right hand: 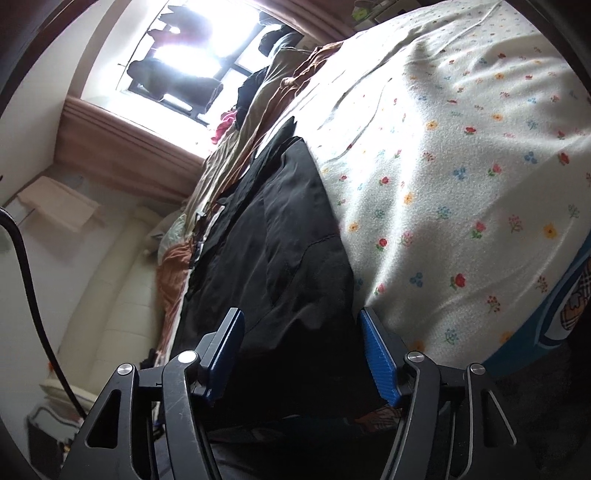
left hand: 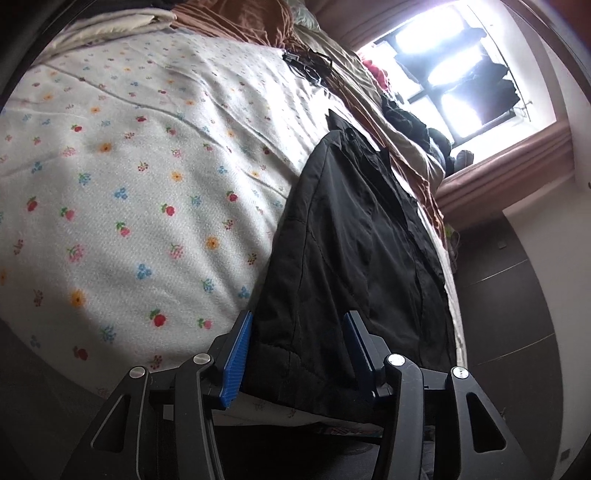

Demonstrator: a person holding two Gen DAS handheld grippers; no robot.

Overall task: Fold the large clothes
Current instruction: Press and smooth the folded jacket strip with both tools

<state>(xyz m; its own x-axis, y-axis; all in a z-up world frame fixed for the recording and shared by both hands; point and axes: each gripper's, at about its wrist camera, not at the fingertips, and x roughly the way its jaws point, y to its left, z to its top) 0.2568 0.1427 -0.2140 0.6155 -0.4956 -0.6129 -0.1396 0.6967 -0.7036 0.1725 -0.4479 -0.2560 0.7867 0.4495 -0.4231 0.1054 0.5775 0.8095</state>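
Observation:
A large black garment lies stretched out on a white floral bedspread, running away from me toward the window. My left gripper is open, its blue-padded jaws on either side of the garment's near edge, without pinching it. In the right wrist view the same black garment lies along the floral bedspread. My right gripper is open too, jaws astride the garment's near hem.
Brown and beige bedding and dark clothes are piled beyond the garment by a bright window. A brown blanket lies at the far end. A black cable hangs at left. A cream headboard stands nearby.

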